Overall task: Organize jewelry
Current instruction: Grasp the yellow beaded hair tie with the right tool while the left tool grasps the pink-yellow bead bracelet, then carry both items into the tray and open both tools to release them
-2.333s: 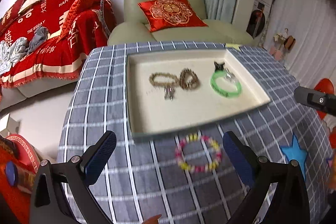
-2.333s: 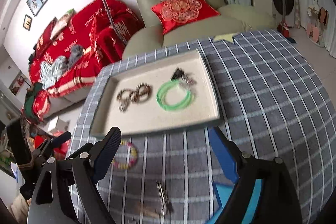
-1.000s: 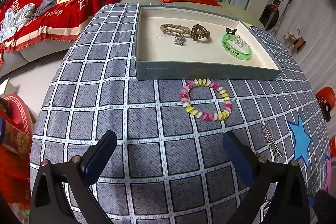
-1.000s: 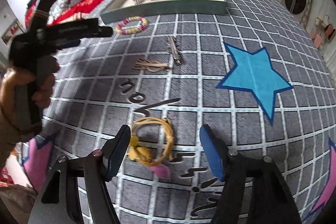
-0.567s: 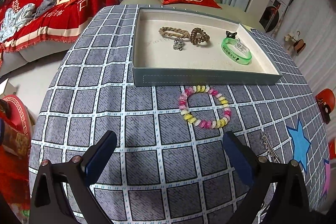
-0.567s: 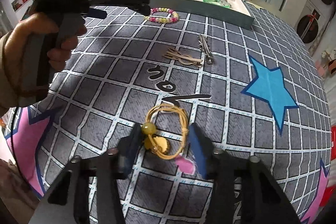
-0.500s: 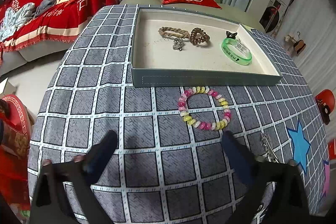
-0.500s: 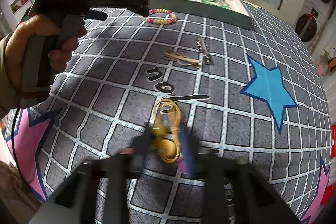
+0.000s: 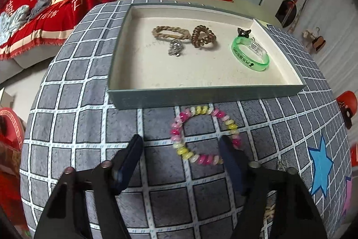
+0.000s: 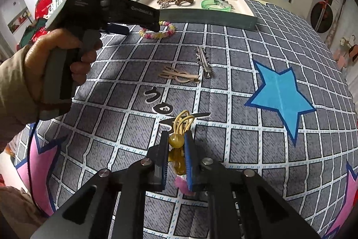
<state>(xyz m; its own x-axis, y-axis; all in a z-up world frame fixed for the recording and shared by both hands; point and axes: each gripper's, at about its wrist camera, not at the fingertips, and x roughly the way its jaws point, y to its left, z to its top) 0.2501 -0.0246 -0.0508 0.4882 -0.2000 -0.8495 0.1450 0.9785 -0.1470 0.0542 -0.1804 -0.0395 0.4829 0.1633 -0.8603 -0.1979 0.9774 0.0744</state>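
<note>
A pink and yellow bead bracelet (image 9: 201, 133) lies on the checked cloth just in front of the grey tray (image 9: 201, 95). My left gripper (image 9: 180, 142) hangs over it with its jaws closing. The bracelet's left arc sits between them, the right finger (image 9: 230, 156) overlaps the bead ring, and neither pad presses on it. In the right wrist view my right gripper (image 10: 176, 138) is shut on a yellow hair tie (image 10: 182, 121) with an amber bead, its loop squeezed narrow. The same bracelet (image 10: 156, 34) shows under the left gripper's nose.
The tray holds a braided tan bracelet (image 9: 170, 33), a brown coil tie (image 9: 203, 37), a green bangle (image 9: 250, 53) and a black clip (image 9: 243, 31). On the cloth lie a silver hair clip (image 10: 203, 59) and tan elastic bands (image 10: 179, 75). A hand (image 10: 56, 55) holds the left gripper.
The left gripper has moved forward over the bead bracelet and its jaws have narrowed. The right jaws went from wide apart to shut on the yellow hair tie, squeezing its loop.
</note>
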